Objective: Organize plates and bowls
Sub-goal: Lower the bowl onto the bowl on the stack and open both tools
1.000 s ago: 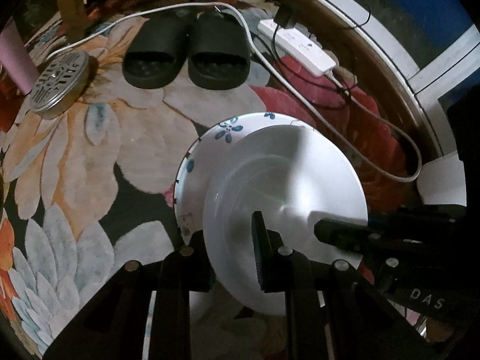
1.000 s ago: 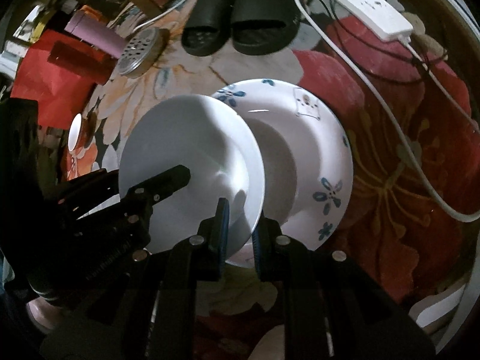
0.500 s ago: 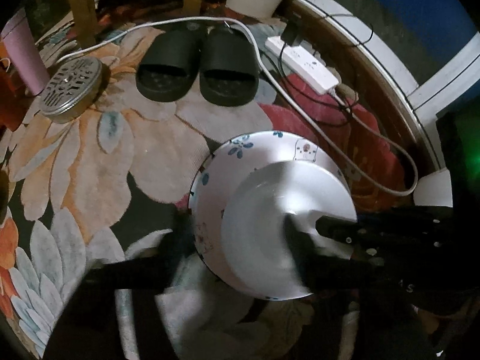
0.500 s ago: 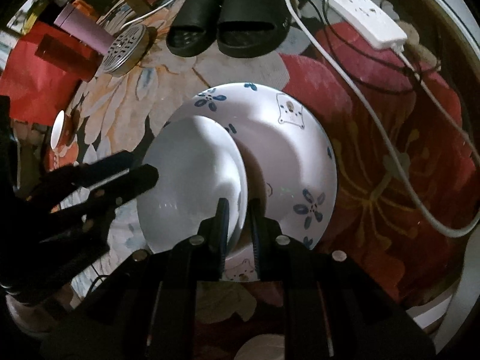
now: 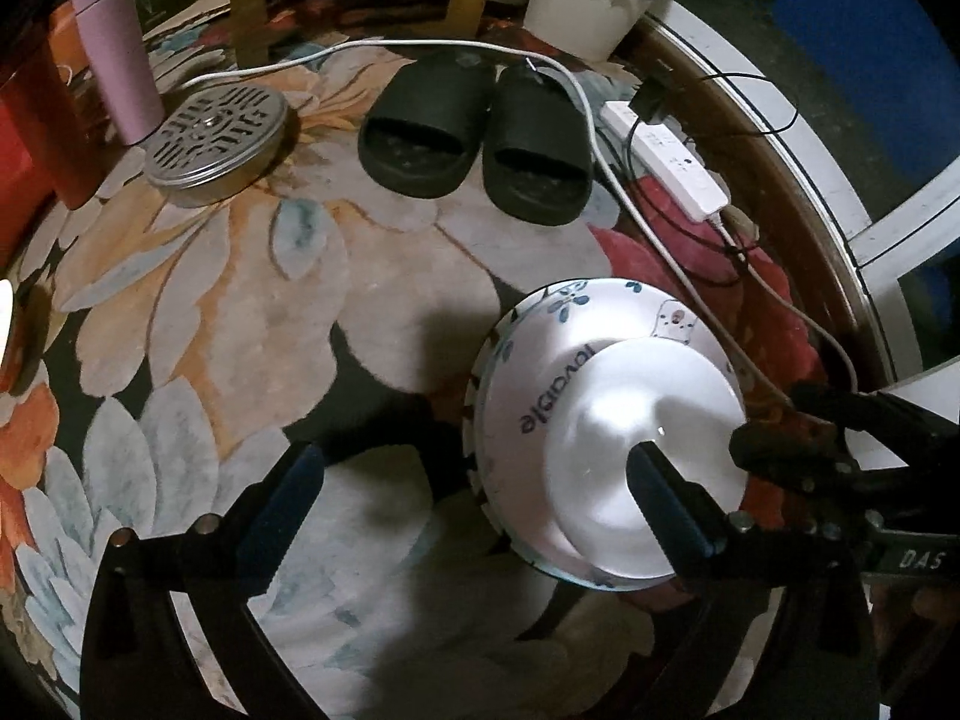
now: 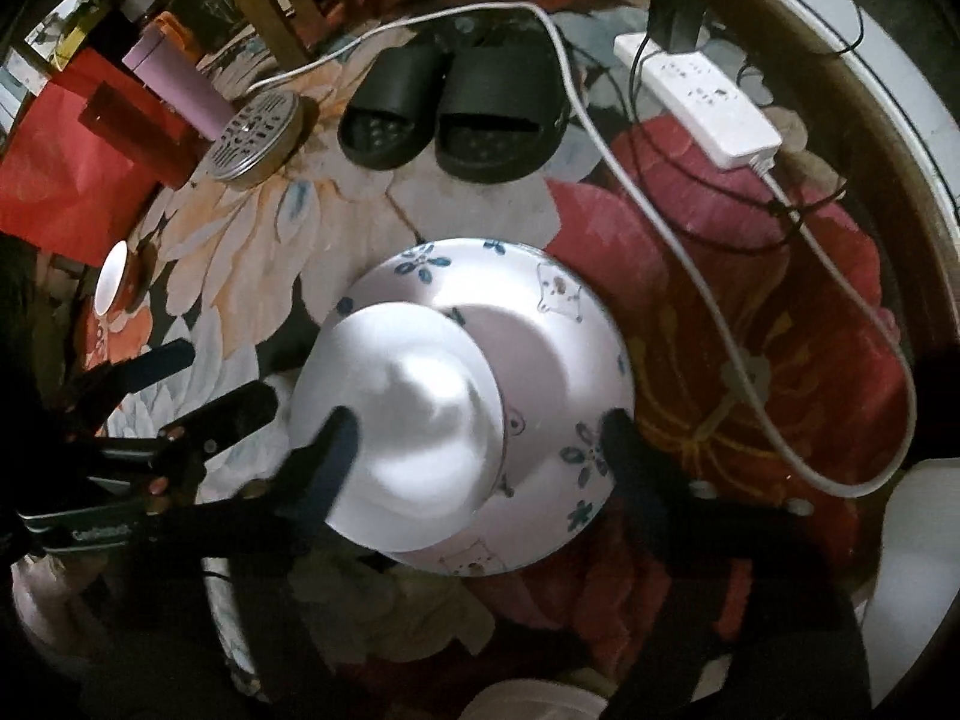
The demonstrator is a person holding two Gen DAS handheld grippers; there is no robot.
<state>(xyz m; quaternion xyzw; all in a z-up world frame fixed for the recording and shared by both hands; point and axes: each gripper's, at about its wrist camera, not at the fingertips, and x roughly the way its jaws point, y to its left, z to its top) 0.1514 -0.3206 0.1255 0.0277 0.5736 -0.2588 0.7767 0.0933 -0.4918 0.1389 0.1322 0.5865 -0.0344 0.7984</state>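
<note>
A plain white plate (image 6: 414,420) lies inside a larger white plate with blue flowers (image 6: 558,312), off-centre toward its left rim in the right wrist view, both resting on a floral rug (image 5: 252,300). The left gripper (image 5: 474,480) has just been opening and its jaws stand wide, one finger over the white plate, the other over bare rug, pressing nothing. The right gripper (image 6: 480,438) has likewise just been opening; its jaws straddle the stacked plates without gripping. Black slippers (image 5: 480,138) sit beyond, well apart.

Small bowl (image 6: 414,420) inside patterned bowl (image 6: 558,324), on rug (image 5: 240,300); slippers (image 5: 474,138) behind.
</note>
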